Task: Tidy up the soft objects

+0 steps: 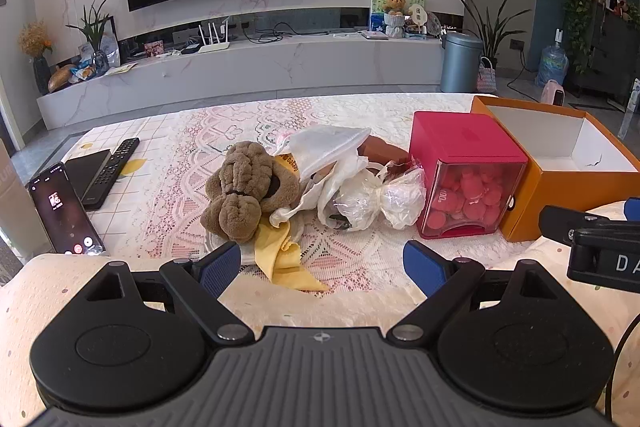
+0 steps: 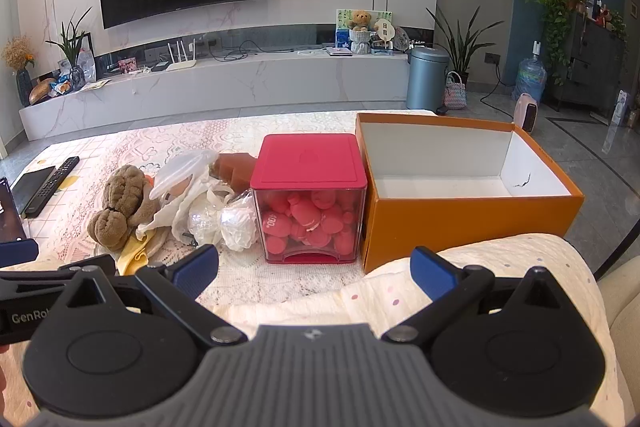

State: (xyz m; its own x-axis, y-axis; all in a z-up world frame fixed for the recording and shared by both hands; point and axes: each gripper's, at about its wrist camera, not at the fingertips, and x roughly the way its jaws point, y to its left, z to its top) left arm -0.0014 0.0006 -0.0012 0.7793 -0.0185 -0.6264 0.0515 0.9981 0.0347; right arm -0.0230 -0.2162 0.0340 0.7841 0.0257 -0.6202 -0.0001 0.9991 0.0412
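Both grippers hang empty with fingers spread wide. Left gripper (image 1: 322, 263) faces the brown plush toy (image 1: 244, 189), which lies just ahead and slightly left, nearer to it than to the right gripper (image 2: 314, 269). An open orange box (image 2: 460, 223) sits right, on a lace-covered table (image 1: 360, 111) in a living room.

Seen from the left gripper (image 1: 322, 267), blue-padded fingers spread wide and holding nothing: a brown plush toy (image 1: 244, 189) slumped on a yellow cloth (image 1: 286, 261) atop a lace-covered table (image 1: 360, 115), touching crumpled white plastic bags (image 1: 352, 183). Just right, a red-lidded clear box (image 1: 466, 173) of pink pieces, beside an open orange cardboard box (image 1: 560, 163). Far left, a black remote (image 1: 112, 169) and lit phone (image 1: 64, 211).
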